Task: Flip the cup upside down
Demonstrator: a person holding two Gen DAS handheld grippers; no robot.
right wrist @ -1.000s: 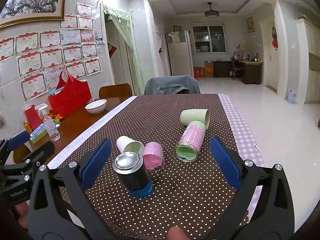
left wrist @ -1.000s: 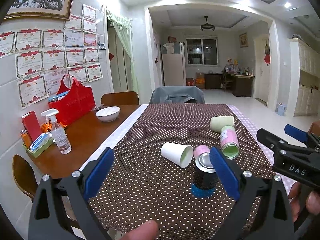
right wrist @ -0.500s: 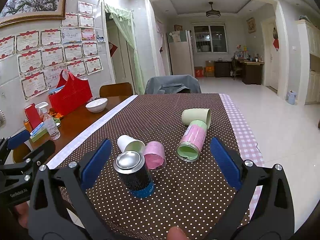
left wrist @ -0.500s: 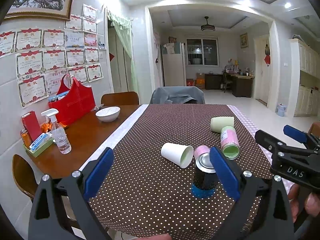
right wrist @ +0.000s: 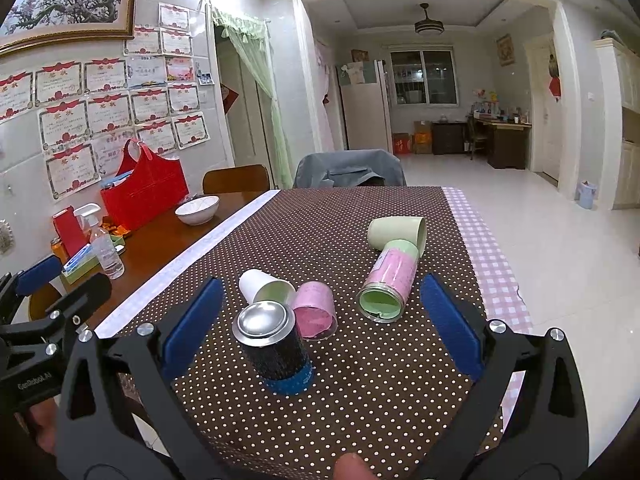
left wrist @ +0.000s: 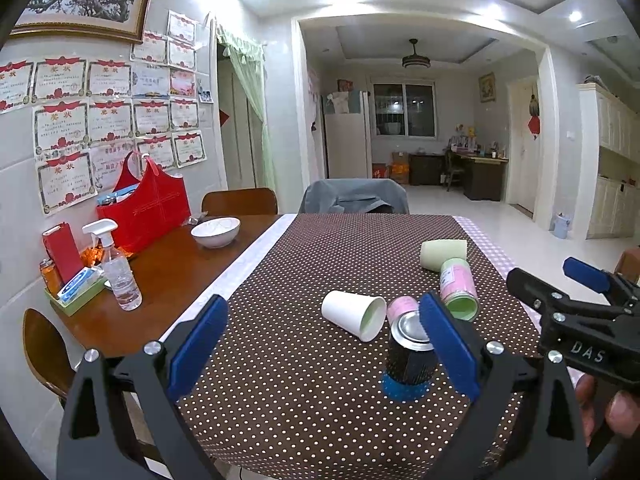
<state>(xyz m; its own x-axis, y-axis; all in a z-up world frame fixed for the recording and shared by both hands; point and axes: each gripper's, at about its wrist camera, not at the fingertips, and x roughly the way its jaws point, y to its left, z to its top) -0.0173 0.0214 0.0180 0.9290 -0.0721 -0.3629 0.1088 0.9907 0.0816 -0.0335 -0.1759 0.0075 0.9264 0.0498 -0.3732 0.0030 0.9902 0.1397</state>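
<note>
Several cups are on the brown dotted tablecloth. A black cup with a blue rim stands upside down, metal bottom up. A white paper cup, a pink cup, a pink-and-green cup and a pale green cup lie on their sides behind it. My left gripper is open and empty, near the front edge. My right gripper is open and empty, with the black cup between its fingers but untouched.
A white bowl, a red bag, a spray bottle and a small tray of boxes sit on the bare wood at left. A grey-covered chair stands at the far end. Pink checked cloth covers the right edge.
Almost nothing has moved. Both grippers stay open and hover in the same place; the views shift only slightly.
</note>
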